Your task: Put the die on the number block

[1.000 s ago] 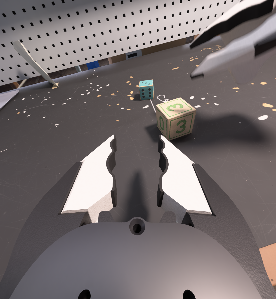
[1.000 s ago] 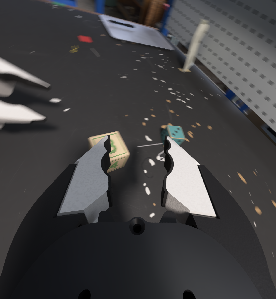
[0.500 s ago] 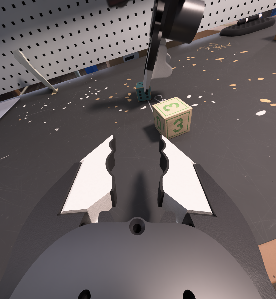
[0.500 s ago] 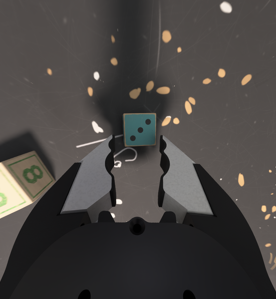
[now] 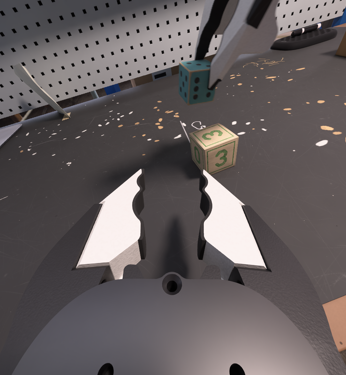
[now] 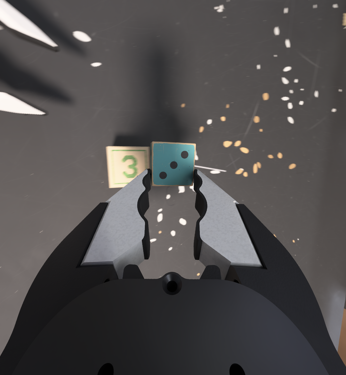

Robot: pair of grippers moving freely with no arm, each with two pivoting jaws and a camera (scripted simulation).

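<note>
The teal die with black pips sits between my right gripper's fingertips, which are shut on it. In the left wrist view the die hangs in the air, above and behind the number block, held from above by the right gripper. The wooden number block with green numerals stands on the dark table; in the right wrist view it lies below, just left of the die. My left gripper is open and empty, low over the table, just in front and left of the block.
A white pegboard wall runs along the back of the paint-spattered dark table. A pale leaning strip stands at back left, a black oval tray at back right. A brown panel lies at the near right edge.
My right gripper closed on the die and lifted it off the table, carrying it toward the number block. The left gripper and the block have stayed still.
</note>
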